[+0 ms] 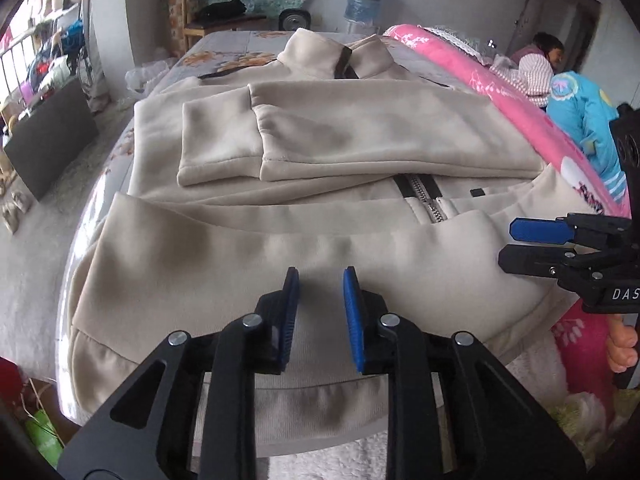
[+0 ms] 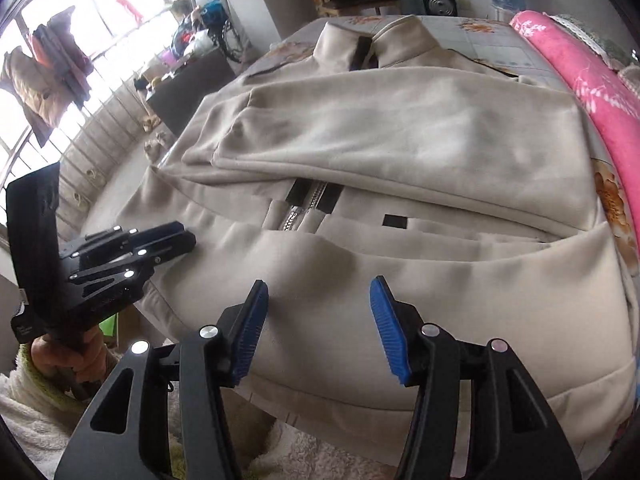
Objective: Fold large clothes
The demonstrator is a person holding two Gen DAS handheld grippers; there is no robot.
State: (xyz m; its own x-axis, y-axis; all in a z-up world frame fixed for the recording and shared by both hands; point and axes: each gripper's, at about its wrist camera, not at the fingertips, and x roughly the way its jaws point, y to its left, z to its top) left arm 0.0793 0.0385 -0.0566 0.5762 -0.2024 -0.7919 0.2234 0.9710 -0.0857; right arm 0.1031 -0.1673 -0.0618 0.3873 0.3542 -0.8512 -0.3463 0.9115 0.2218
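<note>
From the left wrist view, the left tool (image 1: 320, 276), a black two-finger clamp with ribbed blue pads, points down at the near hem of a large beige fleece zip-up jacket (image 1: 320, 136). Its jaws stand a narrow gap apart with nothing between them; the pads hover over the folded-up hem band without pinching it. The jacket lies spread on a bed with a grey flowered sheet (image 1: 224, 56), collar at the far end from the tool, both sleeves folded across the chest, and a silver zipper (image 1: 430, 200) showing just beyond the hem fold. To the right of this tool the right tool (image 1: 510, 242) comes in from the side, over the jacket's right part. A rolled pink flowered quilt (image 1: 480, 80) runs along the far right side of the bed.

From the right wrist view, the right tool (image 2: 318, 286) hangs over the same near hem, its jaws clearly wider apart and empty, beige cloth showing between the pads. The jacket (image 2: 400, 128) stretches away ahead of it, zipper (image 2: 304, 208) just beyond and slightly left. The left tool (image 2: 188, 236) sits to the left, at the jacket's edge, held by a hand (image 2: 80, 356) in a fluffy white sleeve. The pink quilt (image 2: 580, 72) lies far right.
</note>
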